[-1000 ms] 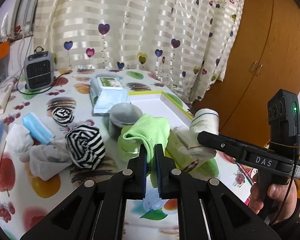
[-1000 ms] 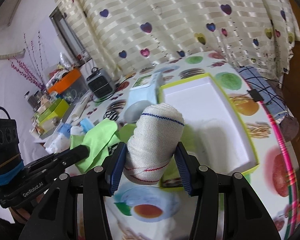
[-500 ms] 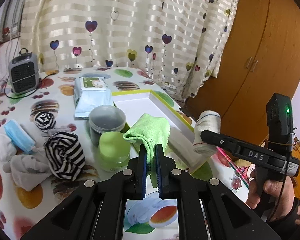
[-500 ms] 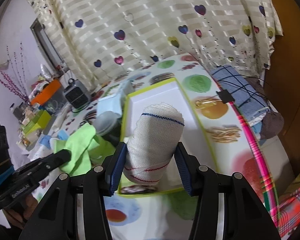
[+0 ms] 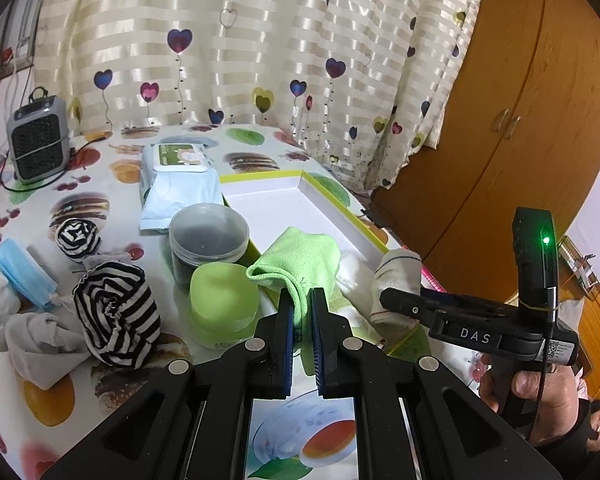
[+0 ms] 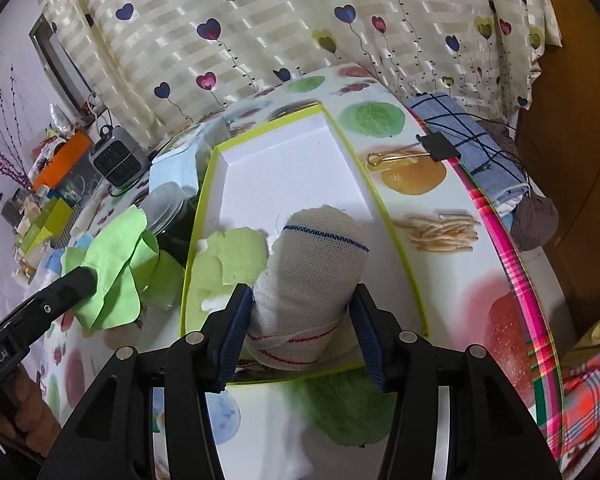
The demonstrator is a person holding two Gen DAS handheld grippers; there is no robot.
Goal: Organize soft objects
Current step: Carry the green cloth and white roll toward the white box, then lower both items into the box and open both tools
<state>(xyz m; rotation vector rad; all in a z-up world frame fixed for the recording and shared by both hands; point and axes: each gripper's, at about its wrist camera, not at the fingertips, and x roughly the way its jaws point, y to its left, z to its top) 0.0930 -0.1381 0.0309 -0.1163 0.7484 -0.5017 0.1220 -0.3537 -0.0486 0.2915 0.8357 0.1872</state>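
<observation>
Your left wrist view looks forward and down along the left tongs (image 5: 301, 312) across the bench (image 5: 112, 188) toward the curtain (image 5: 240, 40), close to the clutter. Your right wrist view looks more steeply down along the right tongs (image 6: 300, 320) into the white tray (image 6: 284, 168). Both views share the tray (image 5: 268, 204), the green cloth (image 5: 300, 252) (image 6: 112, 264) and each other's tongs.

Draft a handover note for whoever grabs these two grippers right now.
Left gripper: shut on the green cloth, held beside the box.
Right gripper: jaws have just been opening around the white cloth roll, at the box's near end.
Done: roll nearly delivered.
Left: let the roll go, box the green cloth, then probably the striped socks and grey cloth.
</observation>
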